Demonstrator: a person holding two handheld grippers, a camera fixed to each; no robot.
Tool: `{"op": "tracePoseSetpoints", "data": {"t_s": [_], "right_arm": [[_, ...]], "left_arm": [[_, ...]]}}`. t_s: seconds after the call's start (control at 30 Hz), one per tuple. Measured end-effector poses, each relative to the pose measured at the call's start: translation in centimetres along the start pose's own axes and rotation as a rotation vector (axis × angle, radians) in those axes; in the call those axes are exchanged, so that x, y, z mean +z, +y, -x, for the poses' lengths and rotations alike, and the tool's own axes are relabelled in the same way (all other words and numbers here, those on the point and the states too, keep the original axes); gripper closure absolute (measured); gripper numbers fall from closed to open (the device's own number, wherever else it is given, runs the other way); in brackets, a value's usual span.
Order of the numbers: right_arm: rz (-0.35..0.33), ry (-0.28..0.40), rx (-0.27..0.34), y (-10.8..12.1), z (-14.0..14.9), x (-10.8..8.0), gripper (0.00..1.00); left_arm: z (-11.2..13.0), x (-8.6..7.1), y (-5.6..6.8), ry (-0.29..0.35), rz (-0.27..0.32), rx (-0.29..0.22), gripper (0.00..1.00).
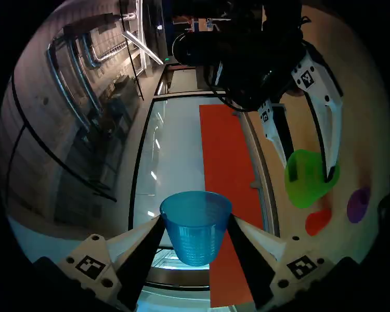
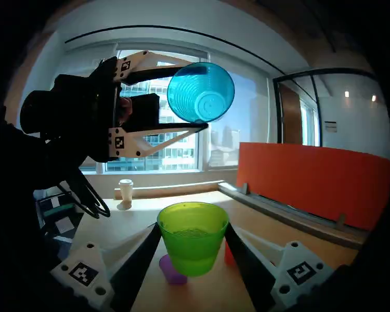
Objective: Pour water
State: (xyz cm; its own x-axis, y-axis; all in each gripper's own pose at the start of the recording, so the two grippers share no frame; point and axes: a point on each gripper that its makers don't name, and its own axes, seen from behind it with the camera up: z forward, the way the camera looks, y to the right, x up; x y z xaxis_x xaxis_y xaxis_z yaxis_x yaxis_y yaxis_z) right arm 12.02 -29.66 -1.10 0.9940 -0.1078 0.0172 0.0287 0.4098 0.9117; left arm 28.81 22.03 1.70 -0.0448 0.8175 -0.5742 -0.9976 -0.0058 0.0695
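Observation:
My left gripper (image 1: 196,223) is shut on a translucent blue cup (image 1: 195,229), one finger on each side of it. From the right gripper view, that blue cup (image 2: 200,92) lies tipped on its side high in the air, its base facing the camera, with the left gripper (image 2: 199,92) clamped on it. My right gripper (image 2: 193,229) is shut on a green cup (image 2: 193,244), held upright and lower than the blue one; a little water seems to sit inside. In the left gripper view, the green cup (image 1: 307,177) sits between the right gripper's white fingers (image 1: 327,109).
On the wooden table (image 2: 278,244) a purple cup (image 2: 171,270) and a red cup (image 2: 229,255) stand just behind the green one. A white paper cup (image 2: 125,192) stands near the window. An orange partition (image 2: 320,177) runs along the table's right side.

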Motion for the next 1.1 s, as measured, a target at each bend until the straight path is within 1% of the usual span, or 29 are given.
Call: {"op": "tracePoseSetpoints", "data": {"t_s": [0.1,0.2,0.3,0.4,0.67,0.87,0.97,1.1], "right_arm": [[0.001,0.002,0.001,0.0,0.0,0.0,0.10],[0.001,0.005,0.001,0.0,-0.1,0.0,0.10],[0.003,0.006,0.000,0.1,-0.1,-0.1,0.10],[0.005,0.008,-0.001,0.1,-0.2,-0.2,0.10],[0.013,0.014,-0.002,0.3,-0.3,-0.4,0.10],[0.016,0.022,-0.001,0.4,-0.5,-0.7,0.10],[0.016,0.025,-0.003,0.4,-0.6,-0.8,0.10],[0.019,0.029,-0.004,0.4,-0.7,-0.8,0.10]], "left_arm": [[0.1,0.1,0.0,0.000,0.001,-0.009,0.15],[0.3,0.1,0.1,-0.003,0.001,-0.032,0.15],[0.5,0.2,0.1,-0.004,0.002,-0.071,0.15],[0.7,0.3,0.1,-0.005,0.001,-0.135,0.15],[1.2,0.7,-0.2,0.001,-0.001,-0.373,0.15],[2.6,1.1,-0.4,-0.017,-0.005,-0.561,0.15],[3.0,1.1,-0.6,-0.019,-0.003,-0.675,0.15],[2.8,0.8,-1.1,0.009,0.007,-0.848,0.15]]}}
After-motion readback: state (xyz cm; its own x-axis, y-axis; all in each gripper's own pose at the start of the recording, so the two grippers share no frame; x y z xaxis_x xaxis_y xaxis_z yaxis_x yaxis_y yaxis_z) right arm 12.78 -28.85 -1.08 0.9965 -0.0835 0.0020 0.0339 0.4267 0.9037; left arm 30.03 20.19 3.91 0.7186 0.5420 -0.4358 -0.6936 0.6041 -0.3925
